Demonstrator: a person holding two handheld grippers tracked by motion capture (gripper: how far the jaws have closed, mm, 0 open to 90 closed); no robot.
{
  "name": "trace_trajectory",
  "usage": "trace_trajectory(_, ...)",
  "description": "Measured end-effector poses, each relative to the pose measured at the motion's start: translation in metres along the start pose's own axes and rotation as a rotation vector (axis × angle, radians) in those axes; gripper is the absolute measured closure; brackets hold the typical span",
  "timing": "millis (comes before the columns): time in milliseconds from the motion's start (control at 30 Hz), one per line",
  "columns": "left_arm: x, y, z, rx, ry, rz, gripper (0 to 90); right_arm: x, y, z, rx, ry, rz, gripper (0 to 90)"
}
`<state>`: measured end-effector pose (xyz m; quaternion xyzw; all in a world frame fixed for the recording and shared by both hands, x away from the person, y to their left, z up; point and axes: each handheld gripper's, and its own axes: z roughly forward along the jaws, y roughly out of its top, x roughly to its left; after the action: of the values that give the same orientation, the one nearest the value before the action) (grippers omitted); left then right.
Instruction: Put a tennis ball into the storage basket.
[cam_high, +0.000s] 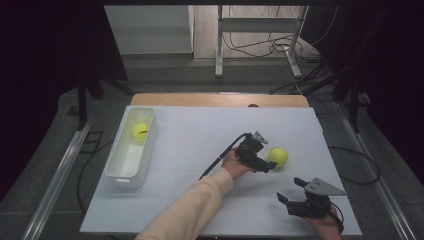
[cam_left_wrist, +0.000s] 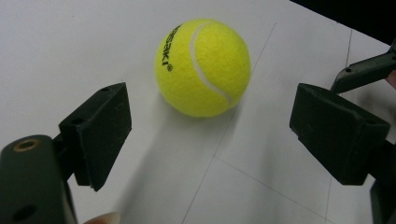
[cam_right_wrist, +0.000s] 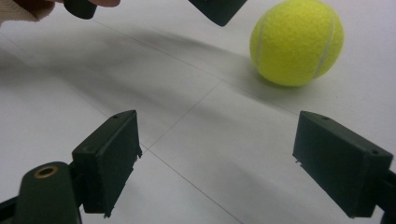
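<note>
The left gripper (cam_high: 266, 162) has its jaws spread wide, just left of the tennis ball (cam_high: 277, 156) on the white table (cam_high: 210, 140) (no contact yet) — the right gripper (cam_high: 295, 192), nearer, is spread too.

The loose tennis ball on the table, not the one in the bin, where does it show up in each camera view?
High view: the loose tennis ball lies right of centre, just beyond the left gripper.
Left gripper view: upper centre, ahead of the open jaws, not between them.
Right gripper view: top right, far ahead of the open jaws.
Shared landmark: the thin seam lines crossing the white table.
</note>
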<state>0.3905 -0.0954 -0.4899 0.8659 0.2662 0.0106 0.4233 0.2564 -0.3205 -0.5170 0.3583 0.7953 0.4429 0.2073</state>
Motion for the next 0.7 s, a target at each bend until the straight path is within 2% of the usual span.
trace_trajectory(267,-0.001,0.002,0.007,0.004,0.002,-0.007,13.4,0.000,0.000,0.000,-0.003,0.000,0.003,15.3)
trace_trajectory(700,0.000,0.005,0.016,0.013,0.005,0.005,13.3,0.000,0.000,0.000,0.002,0.000,0.003,15.3)
